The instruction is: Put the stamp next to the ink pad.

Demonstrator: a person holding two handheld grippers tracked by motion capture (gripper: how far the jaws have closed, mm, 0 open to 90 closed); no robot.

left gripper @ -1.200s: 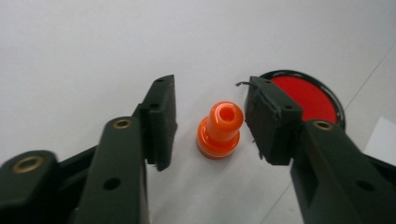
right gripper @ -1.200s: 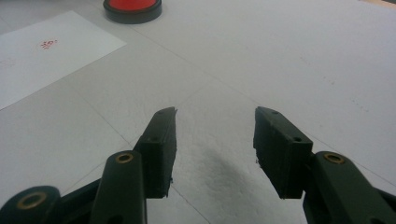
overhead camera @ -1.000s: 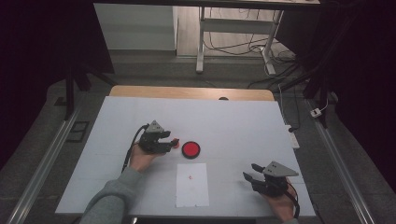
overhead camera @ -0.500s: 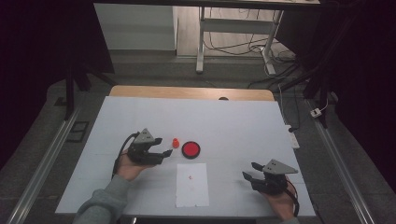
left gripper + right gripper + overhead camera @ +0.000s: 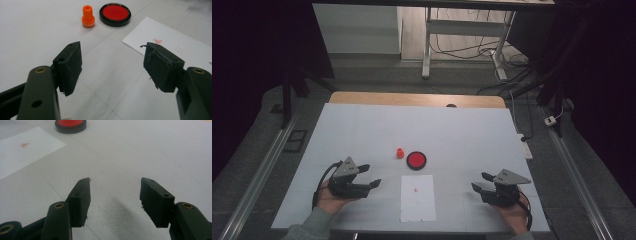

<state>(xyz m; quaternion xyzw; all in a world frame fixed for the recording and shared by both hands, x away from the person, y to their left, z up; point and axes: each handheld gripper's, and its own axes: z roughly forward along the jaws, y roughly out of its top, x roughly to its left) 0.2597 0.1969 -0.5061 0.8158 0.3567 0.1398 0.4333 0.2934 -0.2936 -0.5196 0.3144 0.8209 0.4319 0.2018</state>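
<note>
On the white table [image 5: 362,130], the orange stamp [image 5: 400,153] stands beyond the empty, wide-open left gripper [image 5: 371,176].

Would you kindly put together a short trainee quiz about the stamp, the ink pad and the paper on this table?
1. True or false: the small orange plastic stamp stands upright on the table, gripped by nothing.
2. What lies nearest the stamp? A) round red ink pad in a black case B) white paper sheet C) right gripper
3. What shows that the paper has been stamped?

Key
1. True; the left gripper is open and apart from it.
2. A; the pad sits just beside the stamp, not touching it.
3. A small red mark on the sheet.
</note>
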